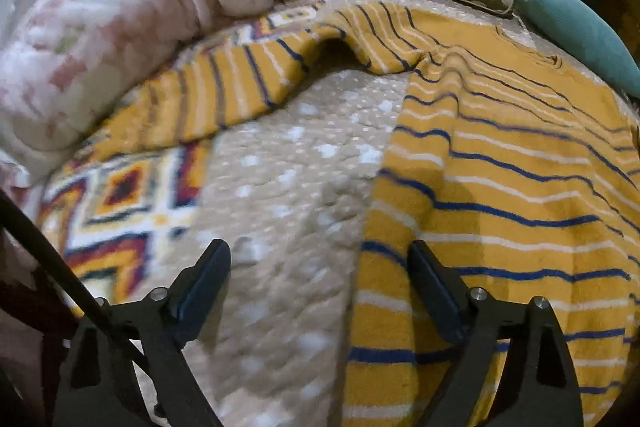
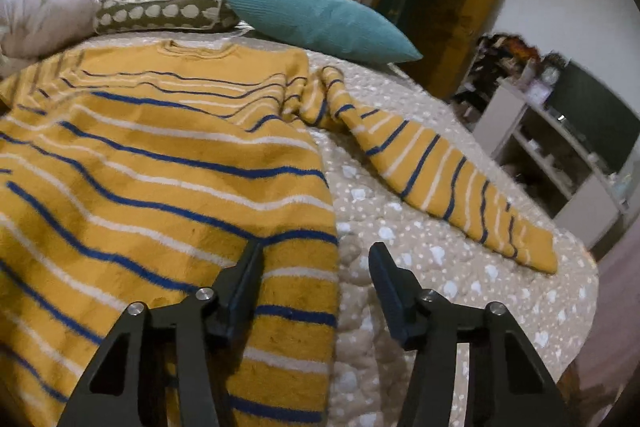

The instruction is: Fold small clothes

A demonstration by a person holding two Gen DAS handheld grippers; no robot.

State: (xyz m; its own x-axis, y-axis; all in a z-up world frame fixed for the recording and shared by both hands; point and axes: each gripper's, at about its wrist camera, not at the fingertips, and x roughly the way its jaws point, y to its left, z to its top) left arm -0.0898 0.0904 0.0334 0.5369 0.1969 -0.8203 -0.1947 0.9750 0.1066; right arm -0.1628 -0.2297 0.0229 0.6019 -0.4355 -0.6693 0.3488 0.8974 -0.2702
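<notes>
Yellow striped sweater (image 2: 168, 163) lay flat on the bed (image 2: 420, 239), both sleeves out, nothing folded yet.
Left claw (image 1: 320, 287) and right claw (image 2: 316, 287) were both spread and empty, straddling opposite side edges near the hem, probably; pinch both layers, fold evenly.

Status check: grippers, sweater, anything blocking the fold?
Left gripper open, right gripper open, each straddling a side edge of the sweater. Sweater flat on the bedspread, sleeves out, unfolded. Teal pillow beyond the collar, not blocking.
</notes>
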